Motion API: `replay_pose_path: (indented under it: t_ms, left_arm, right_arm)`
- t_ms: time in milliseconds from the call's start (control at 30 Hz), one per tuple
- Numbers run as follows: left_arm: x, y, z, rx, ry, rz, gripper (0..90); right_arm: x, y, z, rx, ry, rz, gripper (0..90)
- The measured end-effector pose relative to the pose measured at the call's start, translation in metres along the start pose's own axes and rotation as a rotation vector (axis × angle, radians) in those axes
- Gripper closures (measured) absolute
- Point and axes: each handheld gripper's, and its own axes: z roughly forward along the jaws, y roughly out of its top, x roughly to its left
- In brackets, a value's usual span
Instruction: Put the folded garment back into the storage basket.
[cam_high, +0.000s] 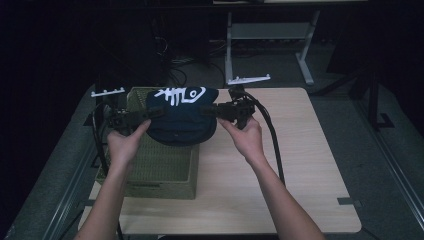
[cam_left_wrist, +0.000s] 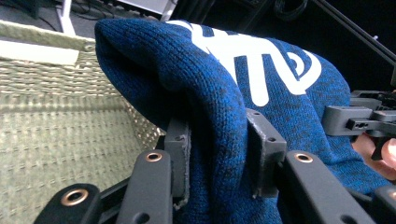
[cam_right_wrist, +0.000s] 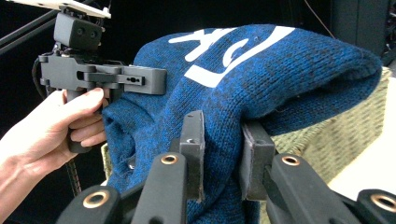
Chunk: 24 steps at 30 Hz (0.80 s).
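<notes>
While the high view sets out the whole table, with the left gripper (cam_high: 131, 118) at the left edge of a dark blue knitted hat (cam_high: 182, 116) and the right gripper (cam_high: 229, 111) at its right edge, only the gripper views show how the cloth is held. Seen from the left gripper (cam_left_wrist: 218, 156) view, the two jaws are closed down on a thick fold of the hat (cam_left_wrist: 243, 88), knit bunched between the pads; that view also shows the woven inner wall of the basket (cam_left_wrist: 56, 126) just beside the hat, and the other gripper farther off at the right. Over on the right gripper (cam_right_wrist: 223, 156) view the jaws are likewise pinched on a fold of the hat (cam_right_wrist: 280, 70), with the left hand (cam_right_wrist: 51, 128) wrapped round its own gripper's handle behind. Stretched between the two, the hat hangs in the air over the olive-green basket (cam_high: 160, 165) and its right rim, long axis running left to right across the table, white lettering (not legible) facing up and away from the person. Under it is a pale wood-grain table (cam_high: 300, 165); beyond, the room is dark, with a grey metal frame (cam_high: 270, 35) and loose cables on the floor.
</notes>
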Motion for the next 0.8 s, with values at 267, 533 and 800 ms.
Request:
replay_pose_path:
  t_ms: [267, 533, 800]
  left_arm:
    - [0.012, 0.002, -0.013, 0.003, 0.026, 0.001, 64.7]
    - [0.021, 0.0, -0.025, -0.011, 0.053, -0.006, 64.3]
    - [0.033, -0.001, -0.031, -0.009, 0.074, -0.021, 64.0]
  right_arm:
    - [0.005, 0.004, 0.018, 0.017, 0.018, -0.004, 74.2]
    - [0.007, 0.003, 0.036, 0.026, 0.044, 0.008, 74.2]
    - [0.007, 0.001, 0.052, 0.038, 0.054, 0.024, 74.2]
